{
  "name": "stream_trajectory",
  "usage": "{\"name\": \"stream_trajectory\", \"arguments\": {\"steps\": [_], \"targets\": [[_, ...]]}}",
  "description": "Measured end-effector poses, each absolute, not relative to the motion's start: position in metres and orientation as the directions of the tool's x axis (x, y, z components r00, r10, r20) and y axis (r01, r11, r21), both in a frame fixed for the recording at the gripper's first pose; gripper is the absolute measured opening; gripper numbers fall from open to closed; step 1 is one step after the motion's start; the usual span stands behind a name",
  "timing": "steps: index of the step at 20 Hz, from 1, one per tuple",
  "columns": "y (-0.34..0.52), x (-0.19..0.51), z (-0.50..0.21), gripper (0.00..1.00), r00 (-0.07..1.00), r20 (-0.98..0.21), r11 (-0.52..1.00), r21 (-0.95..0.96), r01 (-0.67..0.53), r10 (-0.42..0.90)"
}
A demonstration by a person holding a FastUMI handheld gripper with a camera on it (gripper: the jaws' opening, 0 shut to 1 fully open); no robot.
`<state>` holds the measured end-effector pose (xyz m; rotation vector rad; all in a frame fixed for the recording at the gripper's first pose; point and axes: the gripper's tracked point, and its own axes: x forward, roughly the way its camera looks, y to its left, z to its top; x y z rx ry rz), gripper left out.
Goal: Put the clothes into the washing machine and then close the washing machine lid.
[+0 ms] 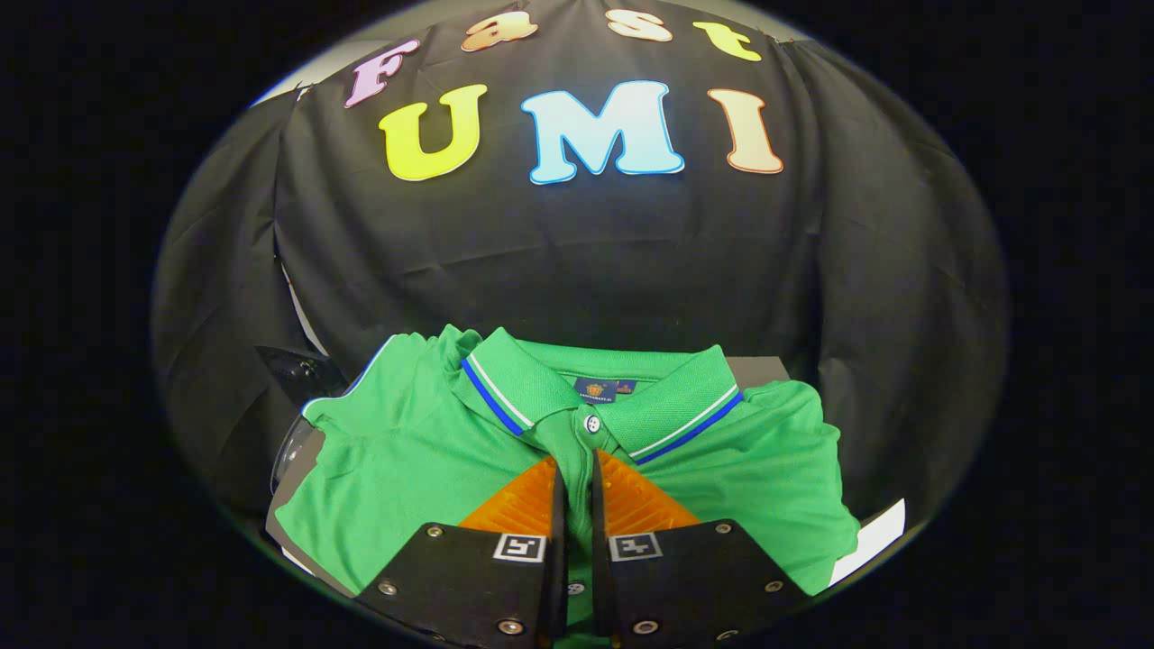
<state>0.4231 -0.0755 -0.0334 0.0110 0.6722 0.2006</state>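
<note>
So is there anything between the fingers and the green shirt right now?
Nothing visible. The gripper is already on the green polo shirt: its fingers are nearly shut with the button placket pinched between them, just below the collar. No other item lies on the shirt ahead of them.

The gripper point(577, 469) has its fingers almost together, pinching the button strip of the green shirt point(406, 469). The shirt covers the gray top point(762, 368) under it. Past the collar, the black cloth wall point(577, 261) blocks the way forward.

Cloth-walled recording booth point(577, 252)
</note>
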Motion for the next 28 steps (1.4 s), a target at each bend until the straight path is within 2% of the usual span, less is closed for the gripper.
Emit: {"name": "stream_trajectory", "arguments": {"steps": [4, 16, 28], "targets": [[-0.073, 0.424, -0.021, 0.03, 0.798, -0.569, 0.98, 0.12, -0.162, 0.201], [-0.044, 0.402, 0.072, 0.03, 0.94, -0.298, 0.982, 0.134, -0.131, 0.166], [0.102, 0.362, 0.134, 0.03, 0.958, -0.16, 0.964, 0.163, -0.211, 0.237]]}}
